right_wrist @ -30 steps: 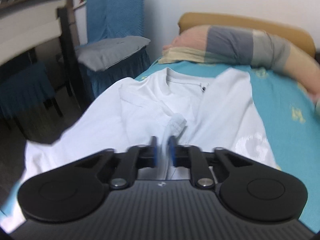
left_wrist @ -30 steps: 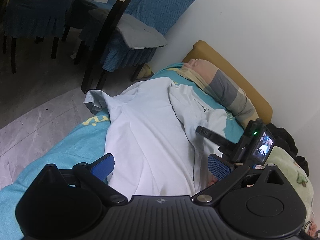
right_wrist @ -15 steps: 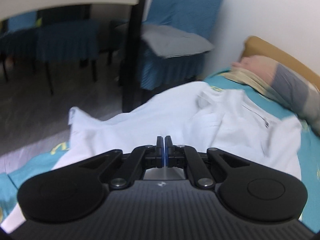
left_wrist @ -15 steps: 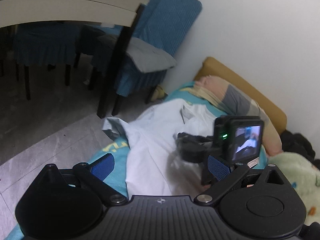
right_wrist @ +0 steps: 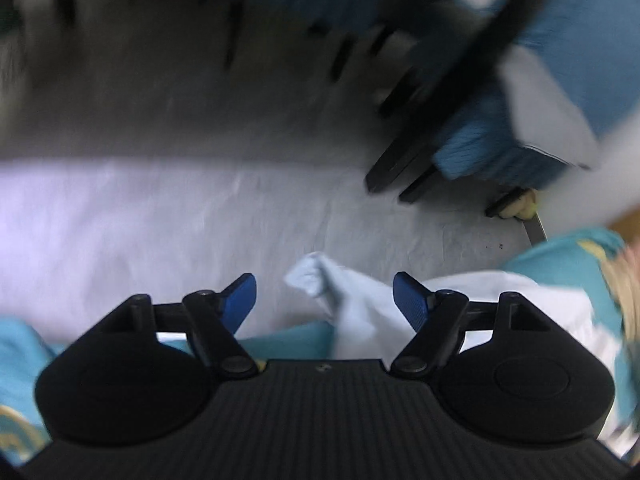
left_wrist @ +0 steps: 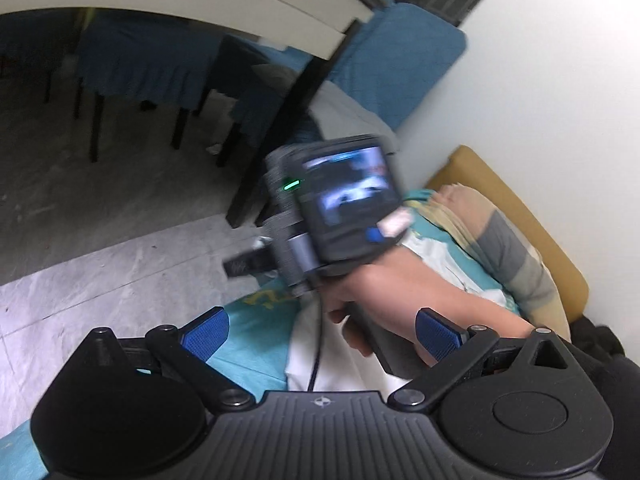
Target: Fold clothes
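Our right gripper (right_wrist: 325,300) has its jaws opening, and a corner of the white shirt (right_wrist: 360,312) lies loose between them, touched by neither pad, draped over the edge of the teal bed (right_wrist: 280,344). Our left gripper (left_wrist: 320,330) stands released and empty, with the right hand (left_wrist: 384,292) and more shirt beyond its jaws.

You had grey marbled floor (right_wrist: 200,208) below, blue-covered chair (left_wrist: 404,60) against the white wall (left_wrist: 540,80), striped pillow (left_wrist: 508,248) by the tan headboard (left_wrist: 520,208), teal sheet (left_wrist: 248,356) underneath.
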A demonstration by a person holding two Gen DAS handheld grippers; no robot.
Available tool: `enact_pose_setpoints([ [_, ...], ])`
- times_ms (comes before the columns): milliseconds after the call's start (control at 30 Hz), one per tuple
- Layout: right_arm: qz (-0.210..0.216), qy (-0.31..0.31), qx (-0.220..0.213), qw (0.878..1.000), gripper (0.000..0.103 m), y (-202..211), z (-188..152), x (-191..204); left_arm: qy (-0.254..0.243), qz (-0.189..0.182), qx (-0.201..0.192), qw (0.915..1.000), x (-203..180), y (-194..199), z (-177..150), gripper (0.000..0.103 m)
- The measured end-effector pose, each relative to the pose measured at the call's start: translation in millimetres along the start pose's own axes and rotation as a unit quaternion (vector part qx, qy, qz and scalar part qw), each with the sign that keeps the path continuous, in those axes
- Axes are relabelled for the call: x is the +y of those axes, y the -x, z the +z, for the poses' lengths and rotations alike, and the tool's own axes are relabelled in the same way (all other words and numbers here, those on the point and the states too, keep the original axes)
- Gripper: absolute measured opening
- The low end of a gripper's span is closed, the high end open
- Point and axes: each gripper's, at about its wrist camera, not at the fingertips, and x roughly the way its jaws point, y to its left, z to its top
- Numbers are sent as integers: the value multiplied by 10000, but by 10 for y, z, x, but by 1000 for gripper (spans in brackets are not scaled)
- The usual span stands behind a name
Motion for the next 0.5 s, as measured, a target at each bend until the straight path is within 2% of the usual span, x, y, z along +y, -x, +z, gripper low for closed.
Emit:
enact_pose_setpoints([
  [100,-414,465,488,9969,75,-385,76,154,192,150,-8,9997,86,-7,42,101],
  [133,-543,405,525,9963,72,-458,69,144,239,198,-3,9995,108,-14,49,101],
  [167,-671,345,561,9956,57,-531,63,135,275,245,6,9993,125,-26,51,101],
  [200,-799,284,598,9946,28,-604,57,126,284,302,21,9991,136,-32,53,101],
  [233,-899,141,632,9938,14,-645,49,103,242,361,-3,9991,135,-20,53,101],
  [300,-1089,-76,407,9932,9,-604,-4,31,105,459,-128,9988,122,24,51,101],
  [400,-1548,-471,-475,9857,8,-246,-67,-93,17,471,-237,9986,113,65,46,101],
  [500,-2196,-1073,-1384,9597,8,236,-173,-340,-37,483,-304,9984,94,88,38,101],
])
